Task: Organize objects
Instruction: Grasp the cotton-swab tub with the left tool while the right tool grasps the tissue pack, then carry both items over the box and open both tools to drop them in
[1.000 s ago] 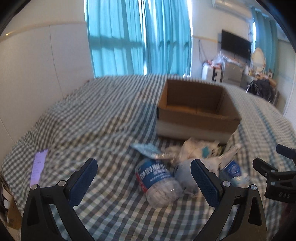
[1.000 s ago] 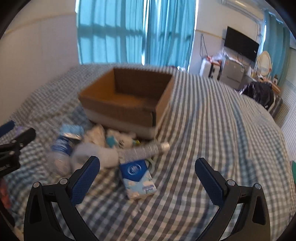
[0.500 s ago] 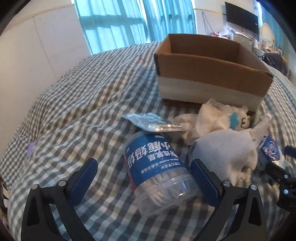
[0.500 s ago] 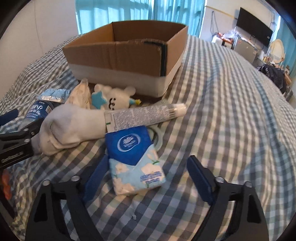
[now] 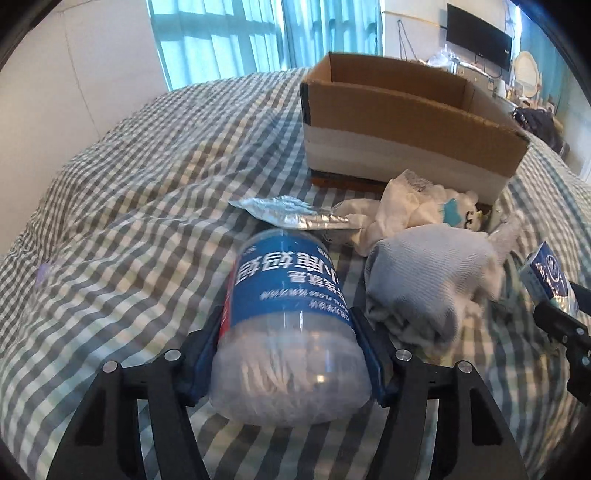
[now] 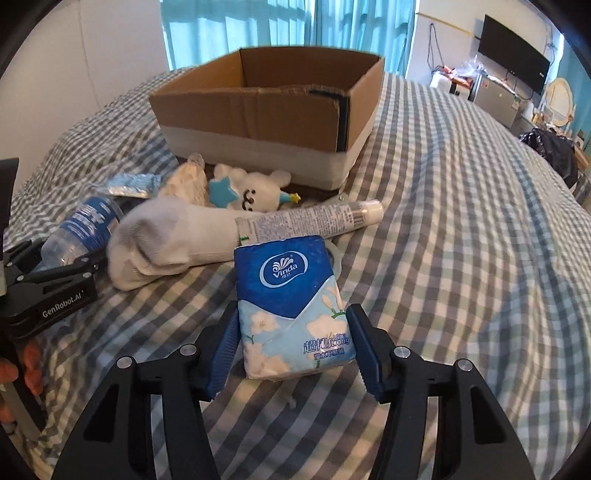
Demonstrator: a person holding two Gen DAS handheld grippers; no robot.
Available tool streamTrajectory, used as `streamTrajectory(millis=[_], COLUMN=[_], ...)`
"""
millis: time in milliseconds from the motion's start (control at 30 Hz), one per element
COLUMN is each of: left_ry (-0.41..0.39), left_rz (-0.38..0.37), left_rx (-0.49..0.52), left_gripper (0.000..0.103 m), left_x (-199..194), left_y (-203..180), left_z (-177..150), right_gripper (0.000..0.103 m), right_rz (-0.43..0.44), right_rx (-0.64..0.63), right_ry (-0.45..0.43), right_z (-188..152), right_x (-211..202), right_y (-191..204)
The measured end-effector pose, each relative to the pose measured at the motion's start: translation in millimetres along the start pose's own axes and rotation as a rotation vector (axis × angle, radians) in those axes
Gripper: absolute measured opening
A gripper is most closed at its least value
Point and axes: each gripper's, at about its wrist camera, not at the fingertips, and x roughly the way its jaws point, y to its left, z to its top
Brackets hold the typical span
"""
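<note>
My left gripper [image 5: 291, 350] is shut on a clear plastic bottle [image 5: 288, 314] with a blue label, lying on the checked bed. My right gripper [image 6: 293, 343] is shut on a blue Vinda tissue pack [image 6: 291, 306]. Behind them lie a white sock [image 6: 166, 236], a toothpaste tube [image 6: 310, 221], a white plush toy [image 6: 255, 188] and a silver foil packet [image 5: 291, 212]. An open cardboard box [image 6: 266, 110] stands behind the pile. The box also shows in the left wrist view [image 5: 402, 129].
The bed [image 6: 461, 221] has a grey-and-white checked cover. Teal curtains [image 6: 288, 26] hang behind it. A TV [image 6: 513, 70] and cluttered furniture stand at the far right. A white wall [image 5: 74, 85] lies to the left.
Both grippers have moved forward and down onto the pile. The left has closed on the bottle and the right has closed on the tissue pack.
</note>
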Motion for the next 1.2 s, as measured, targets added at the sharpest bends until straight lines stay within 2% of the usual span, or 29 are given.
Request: streamTrajectory(millis=[133,367,500,767,933,1200], left_ry=[-0.060,-0.290,-0.366,-0.443,-0.496,-0.511], left_rz=[-0.009,-0.034,-0.055,-0.101,-0.108,-0.128], left_rx=[-0.010,-0.062,-0.071,-0.076,-0.011,0.020], left_gripper=[0.065,0.065,0.065,0.065,0.065,0.065], left_x=[-25.0,-98.5,-129.1,-159.9,-167.5,-142.6], left_y=[4.1,16.5,23.7,28.6,9.8,-5.2], left_z=[-2.0,5.9,20.9,48.7,75.2,126.6], right_gripper=[0.057,0.057,0.057,0.057,0.057,0.057], right_rz=[-0.016,-0.037,-0.040,-0.051,-0.041,-0.029], right_rx=[-0.008,-0.020,-0.031,-0.101,-0.114,-0.088], right_ry=[-0.048,-0.134,-0.200,-0.304,-0.359,-0.403], right_z=[1.4,4.8,11.8,39.5,69.3,129.6], right_x=[-25.4,-73.2,-105.4,-154.4,-168.5,-159.0], right_y=[9.3,16.0,20.8,32.1,33.6,13.1])
